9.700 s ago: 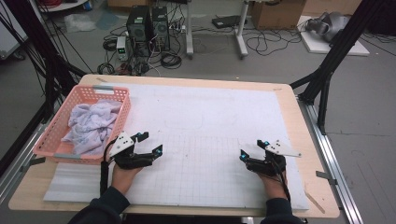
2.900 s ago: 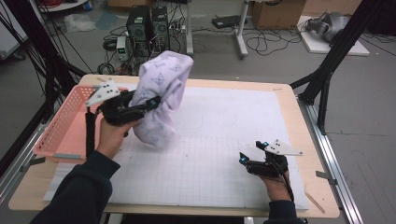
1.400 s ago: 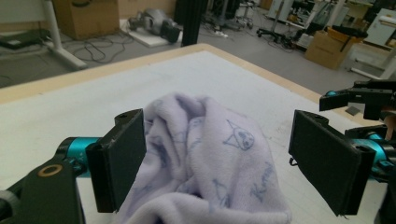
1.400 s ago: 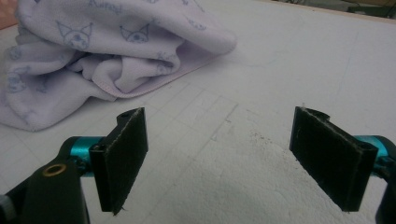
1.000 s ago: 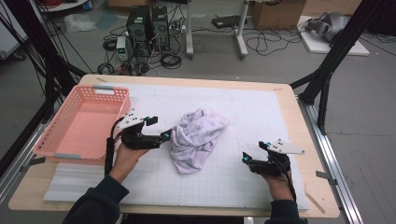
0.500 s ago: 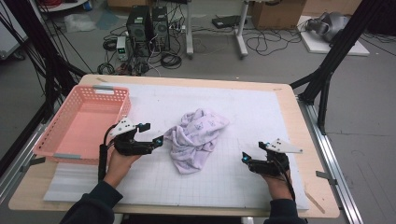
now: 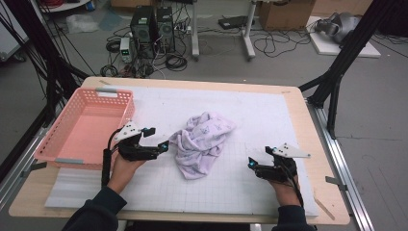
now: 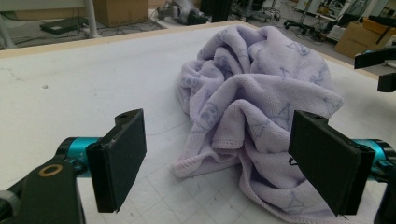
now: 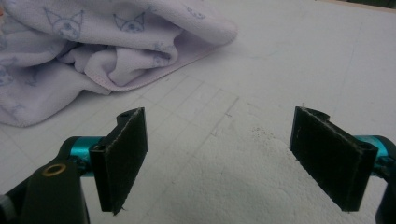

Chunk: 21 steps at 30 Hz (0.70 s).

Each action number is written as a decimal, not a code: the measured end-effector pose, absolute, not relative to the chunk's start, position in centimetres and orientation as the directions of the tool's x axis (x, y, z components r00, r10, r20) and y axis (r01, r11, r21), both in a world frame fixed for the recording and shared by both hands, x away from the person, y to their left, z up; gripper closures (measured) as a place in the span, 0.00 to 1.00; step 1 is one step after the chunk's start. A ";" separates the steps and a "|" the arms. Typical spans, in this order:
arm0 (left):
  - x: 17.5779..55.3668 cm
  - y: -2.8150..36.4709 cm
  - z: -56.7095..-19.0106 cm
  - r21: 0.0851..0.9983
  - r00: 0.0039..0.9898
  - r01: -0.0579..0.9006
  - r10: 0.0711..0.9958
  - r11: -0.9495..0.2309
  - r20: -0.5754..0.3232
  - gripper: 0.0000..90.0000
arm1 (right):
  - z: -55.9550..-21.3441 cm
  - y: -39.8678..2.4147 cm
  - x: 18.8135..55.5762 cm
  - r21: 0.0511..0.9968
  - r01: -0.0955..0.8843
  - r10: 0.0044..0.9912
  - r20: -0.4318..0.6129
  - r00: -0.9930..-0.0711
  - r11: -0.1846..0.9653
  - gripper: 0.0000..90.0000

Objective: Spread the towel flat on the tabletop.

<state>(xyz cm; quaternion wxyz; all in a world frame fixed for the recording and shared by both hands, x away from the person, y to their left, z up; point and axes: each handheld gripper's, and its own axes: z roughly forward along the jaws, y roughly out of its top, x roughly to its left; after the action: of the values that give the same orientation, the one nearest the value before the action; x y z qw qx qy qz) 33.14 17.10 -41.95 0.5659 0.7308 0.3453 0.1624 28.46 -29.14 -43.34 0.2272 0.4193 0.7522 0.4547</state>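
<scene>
A crumpled lilac towel point(image 7: 202, 143) with a faint cartoon print lies bunched on the white gridded mat point(image 7: 269, 115) near the table's middle. My left gripper point(image 7: 163, 146) rests just left of the towel, open, its jaws wide apart with nothing between them. In the left gripper view the towel point(image 8: 261, 112) lies close ahead of the jaws, and the left gripper point(image 8: 224, 168) stands apart from it. My right gripper point(image 7: 250, 163) sits at the front right of the mat, open and empty. In the right gripper view the towel point(image 9: 93, 42) lies at the upper left, ahead of the right gripper point(image 9: 224, 158).
A pink plastic basket point(image 7: 62, 149) stands at the table's left edge, empty. The wooden table border point(image 7: 312, 144) frames the mat. Black stand legs point(image 7: 337, 72), computers and cables occupy the floor beyond the table.
My left gripper lifted the towel out of the basket, carried it to the mat's middle, let go and drew back left. The right gripper has barely moved.
</scene>
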 end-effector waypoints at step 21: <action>33.3 17.0 -42.2 0.927 0.701 0.346 0.697 -0.145 -0.153 0.23 | -44.1 -23.2 31.0 0.834 0.440 0.758 0.042 -0.651 0.332 0.21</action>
<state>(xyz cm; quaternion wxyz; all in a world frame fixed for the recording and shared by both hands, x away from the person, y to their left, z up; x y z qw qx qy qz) 33.33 17.01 -42.24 0.5508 0.7396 0.3525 0.1592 30.97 -23.24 -44.06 0.1811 0.3765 0.7958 0.4384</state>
